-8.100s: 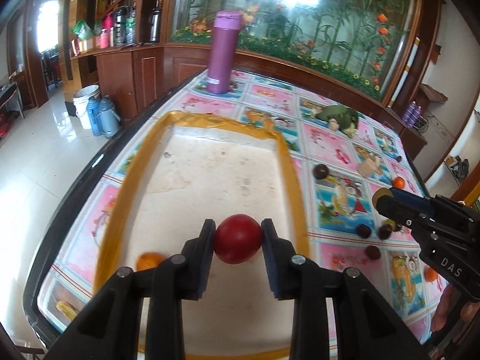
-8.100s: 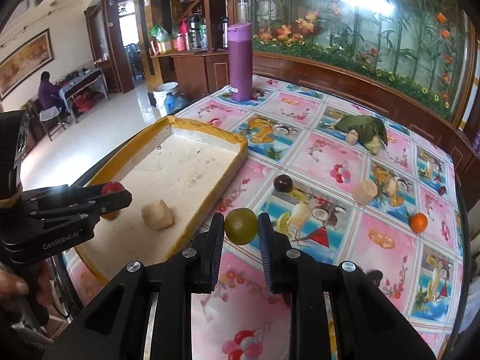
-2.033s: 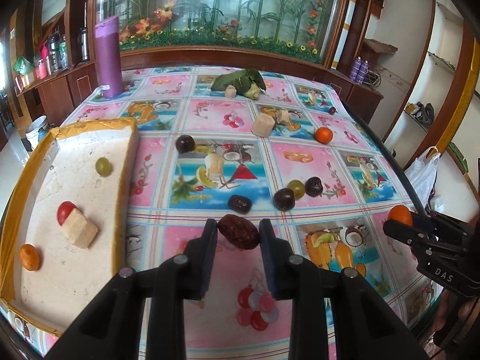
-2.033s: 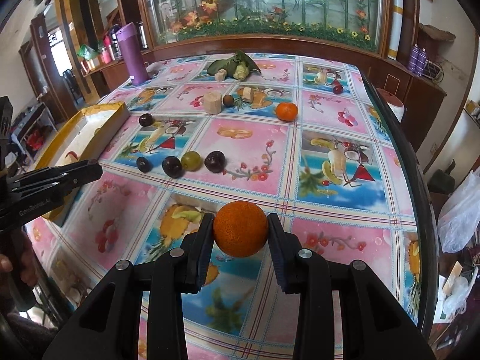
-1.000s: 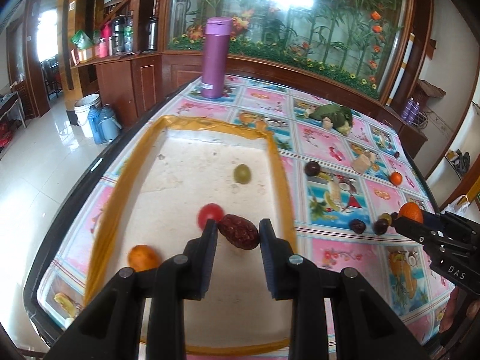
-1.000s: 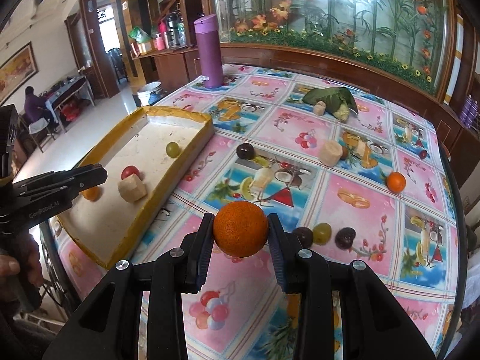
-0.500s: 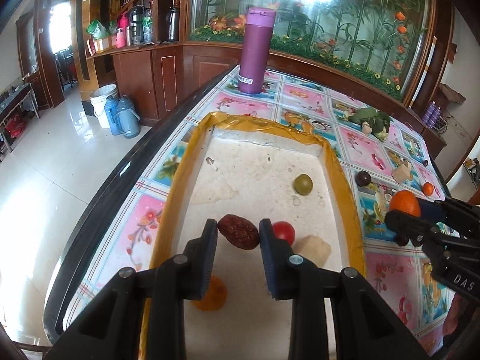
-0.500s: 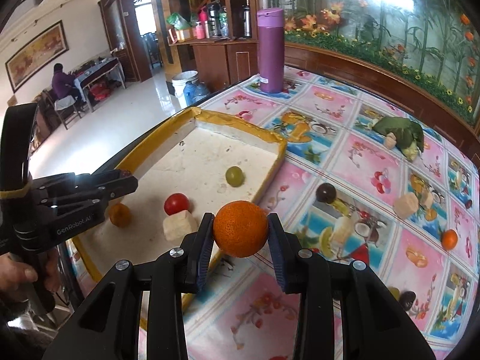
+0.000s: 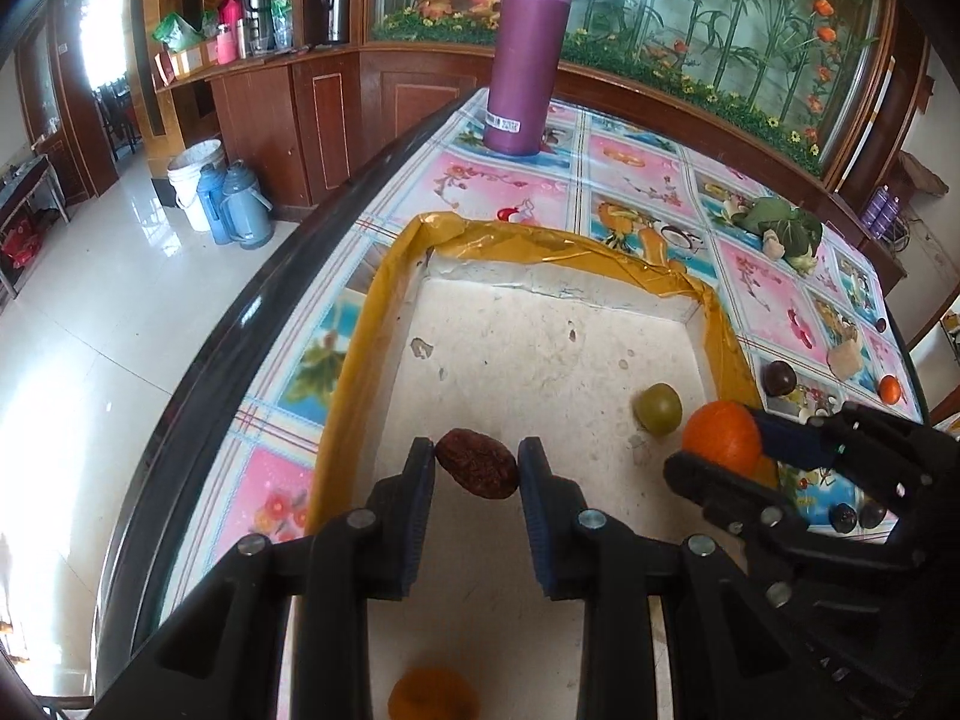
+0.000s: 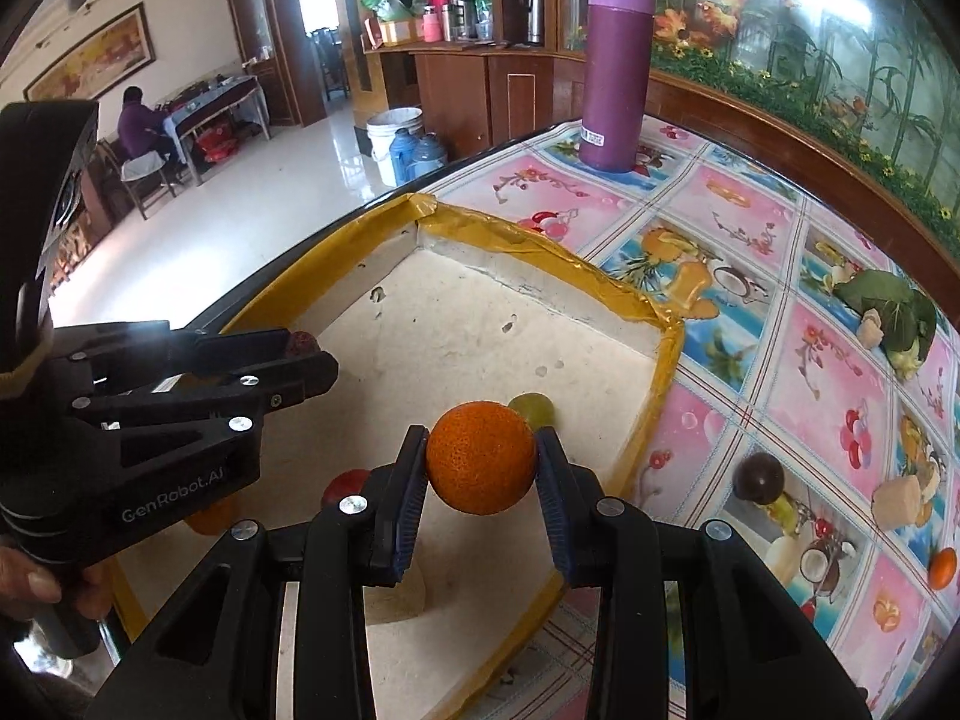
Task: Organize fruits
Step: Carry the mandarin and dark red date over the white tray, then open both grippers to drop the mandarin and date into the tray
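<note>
Over the shallow white foam tray with yellow-taped rim (image 9: 384,276): left gripper (image 9: 477,468), fingers pinched on a wrinkled dark-red date (image 9: 477,471), held above the tray floor near its left side. In the right wrist view, only a sliver of that date (image 10: 298,341) visible past the left gripper (image 10: 300,360).

Right gripper (image 10: 482,468) clamped on a round orange tangerine (image 10: 482,457) — jaws closed just to the fruit's width, pads pressed on both sides. Held above the tray's right portion, close to the yellow rim (image 10: 660,372). Same tangerine (image 9: 722,437) and right gripper (image 9: 720,450) seen from the left wrist camera.

Lying inside the tray: a small green grape-like fruit (image 9: 658,408) just beyond the tangerine, a small orange fruit (image 9: 433,695) blurred at the bottom edge of the left view, and a red round fruit (image 10: 345,485) partly hidden behind the right gripper's fingers.

Out on the fruit-print tablecloth (image 10: 840,372) — a dark purple round fruit (image 10: 758,477), a pale beige chunk (image 10: 897,501), a second small orange fruit (image 10: 943,567), a leaf-wrapped green bundle (image 10: 891,306). Tall purple thermos bottle (image 9: 529,57) upright at the far table end, well apart from the tray.
</note>
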A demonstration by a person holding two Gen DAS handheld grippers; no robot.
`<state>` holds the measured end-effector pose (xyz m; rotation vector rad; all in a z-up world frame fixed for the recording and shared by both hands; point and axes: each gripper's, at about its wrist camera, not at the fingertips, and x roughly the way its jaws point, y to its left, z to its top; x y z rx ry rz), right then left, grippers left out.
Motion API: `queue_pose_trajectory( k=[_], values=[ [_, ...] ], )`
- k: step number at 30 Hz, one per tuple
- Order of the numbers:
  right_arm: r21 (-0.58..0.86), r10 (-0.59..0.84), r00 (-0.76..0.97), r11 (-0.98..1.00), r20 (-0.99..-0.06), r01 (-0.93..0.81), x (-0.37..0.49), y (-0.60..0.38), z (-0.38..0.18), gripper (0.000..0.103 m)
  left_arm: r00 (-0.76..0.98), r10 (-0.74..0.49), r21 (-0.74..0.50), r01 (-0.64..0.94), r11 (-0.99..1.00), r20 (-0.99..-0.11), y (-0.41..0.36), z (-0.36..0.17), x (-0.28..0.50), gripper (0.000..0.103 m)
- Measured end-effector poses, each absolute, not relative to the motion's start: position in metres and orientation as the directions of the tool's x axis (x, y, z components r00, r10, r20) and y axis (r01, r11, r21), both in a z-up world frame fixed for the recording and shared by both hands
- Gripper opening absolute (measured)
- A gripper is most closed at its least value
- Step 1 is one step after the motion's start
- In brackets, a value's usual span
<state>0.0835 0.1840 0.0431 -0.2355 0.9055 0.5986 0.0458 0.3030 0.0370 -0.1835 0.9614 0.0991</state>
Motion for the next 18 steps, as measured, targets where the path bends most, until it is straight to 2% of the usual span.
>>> queue_pose_trajectory(
  k=[11, 18],
  values=[
    [0.052, 0.362, 0.443, 0.819, -0.820, -0.572, 0.089, 0.183, 0.027, 0.034, 0.524, 0.020, -0.075, -0.160, 0.984, -0.852, 0.306, 0.026, 0.065, 0.031],
    [0.012, 0.348, 0.454, 0.804, -0.820, -0.595, 0.091, 0.187, 0.025, 0.034, 0.485, 0.078, -0.002, -0.163, 0.987, -0.871, 0.301, 0.021, 0.071, 0.032]
  ],
)
